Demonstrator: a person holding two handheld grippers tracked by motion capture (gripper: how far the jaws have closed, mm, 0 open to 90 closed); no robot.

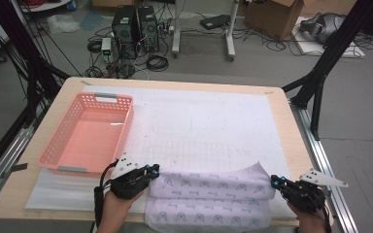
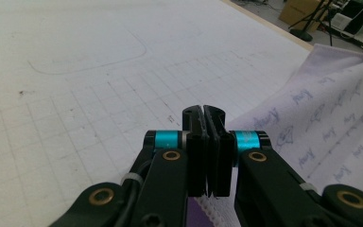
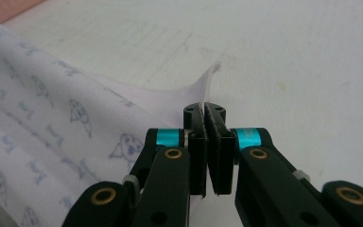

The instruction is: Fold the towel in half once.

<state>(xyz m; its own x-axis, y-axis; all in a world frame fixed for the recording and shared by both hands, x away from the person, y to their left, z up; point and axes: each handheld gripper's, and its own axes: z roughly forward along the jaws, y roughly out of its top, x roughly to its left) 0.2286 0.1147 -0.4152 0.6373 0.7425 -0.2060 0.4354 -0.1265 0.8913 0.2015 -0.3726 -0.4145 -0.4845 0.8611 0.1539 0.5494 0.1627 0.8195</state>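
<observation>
From above, my left gripper [image 1: 151, 169] and right gripper [image 1: 275, 181] pinch the patterned cloth [image 1: 213, 196] at the table's [image 1: 291, 126] near edge, beside the pink basket [image 1: 90, 133], computers [image 1: 136, 26] on the floor beyond; in the left gripper view the jaws clamp cloth over gridded paper [image 2: 75, 94], and in the right gripper view likewise.

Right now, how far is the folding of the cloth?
The cloth already lies in folded layers at the table's near edge. In hand: the left tool and right tool, both shut, pinch its upper layer's ends. Left: finishing this fold; the pink basket holds nothing.
</observation>
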